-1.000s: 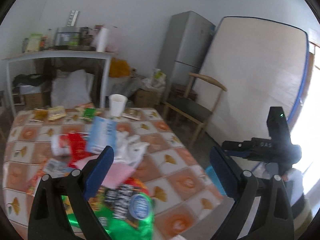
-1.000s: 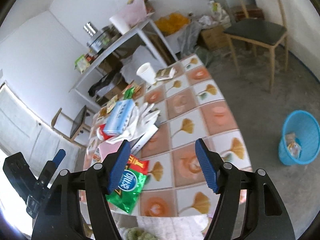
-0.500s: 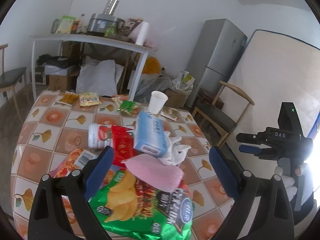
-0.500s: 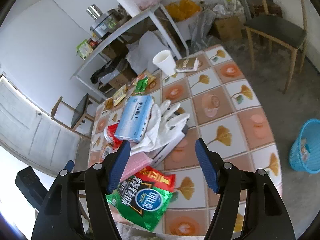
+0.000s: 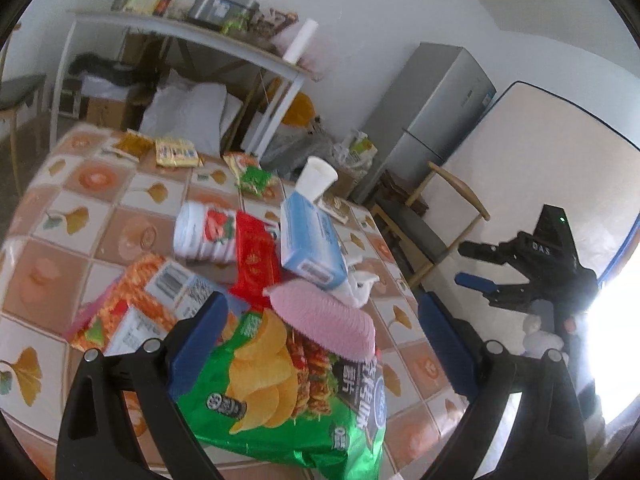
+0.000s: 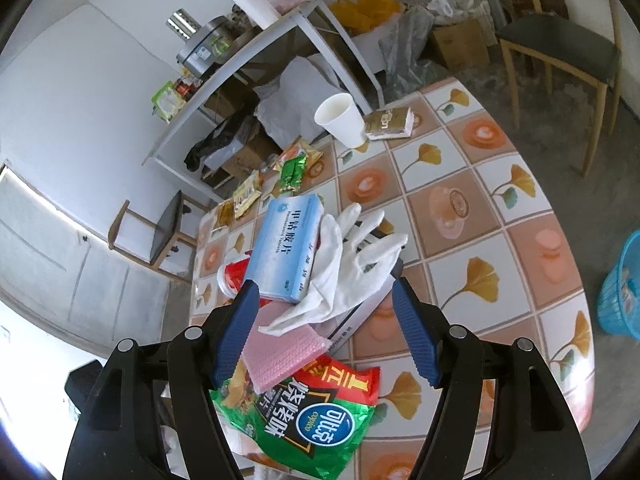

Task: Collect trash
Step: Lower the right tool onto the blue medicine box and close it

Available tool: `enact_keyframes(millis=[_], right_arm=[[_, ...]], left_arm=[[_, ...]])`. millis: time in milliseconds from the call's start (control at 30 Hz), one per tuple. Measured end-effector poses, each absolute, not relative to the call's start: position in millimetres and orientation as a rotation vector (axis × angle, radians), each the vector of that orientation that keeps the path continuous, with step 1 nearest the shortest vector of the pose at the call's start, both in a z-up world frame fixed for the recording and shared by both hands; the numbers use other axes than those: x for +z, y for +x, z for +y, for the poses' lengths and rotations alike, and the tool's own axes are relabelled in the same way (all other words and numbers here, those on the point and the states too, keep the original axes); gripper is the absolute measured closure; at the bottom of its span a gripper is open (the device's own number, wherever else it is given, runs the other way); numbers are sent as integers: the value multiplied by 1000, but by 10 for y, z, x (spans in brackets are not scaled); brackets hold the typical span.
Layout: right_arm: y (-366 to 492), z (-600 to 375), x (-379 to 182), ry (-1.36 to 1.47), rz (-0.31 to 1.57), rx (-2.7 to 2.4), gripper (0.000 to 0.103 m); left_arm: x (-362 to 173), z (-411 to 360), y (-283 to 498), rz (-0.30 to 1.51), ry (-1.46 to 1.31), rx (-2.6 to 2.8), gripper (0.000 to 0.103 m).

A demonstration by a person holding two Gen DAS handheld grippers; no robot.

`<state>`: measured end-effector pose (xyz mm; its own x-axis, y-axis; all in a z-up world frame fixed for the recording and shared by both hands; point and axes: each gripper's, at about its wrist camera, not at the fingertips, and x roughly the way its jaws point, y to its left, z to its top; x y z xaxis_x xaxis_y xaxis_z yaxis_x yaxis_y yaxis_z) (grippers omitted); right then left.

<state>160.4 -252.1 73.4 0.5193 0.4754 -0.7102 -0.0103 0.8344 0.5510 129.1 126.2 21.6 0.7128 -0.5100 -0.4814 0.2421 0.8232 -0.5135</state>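
Note:
A heap of trash lies on the tiled table: a green chip bag, a pink bubble pad, a blue box, a white glove, a red packet and a white strawberry cup. My left gripper is open, hovering over the chip bag and pink pad. My right gripper is open above the glove and pink pad, nothing pressed between its fingers. The right gripper also shows beyond the table's right edge.
A paper cup and small packets sit at the table's far side. A blue waste basket stands on the floor to the right. A wooden chair, a cluttered shelf and a fridge stand beyond.
Both grippers have come in over the table, so the trash heap now looms larger between their fingers. The left view has rolled and dipped. Both stay open; nothing was grasped.

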Motion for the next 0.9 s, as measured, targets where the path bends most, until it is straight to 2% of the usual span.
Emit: enact_keyframes(millis=[233, 700, 900], right_arm=[[1701, -2571, 618, 564, 1008, 325, 37], [1920, -2306, 432, 598, 1050, 441, 37], [2133, -1973, 468, 564, 1074, 492, 35]], left_arm=[[101, 1135, 1311, 714, -461, -506, 13], [-109, 1034, 1581, 835, -581, -526, 41], [-257, 1054, 1738, 918, -674, -519, 48]])
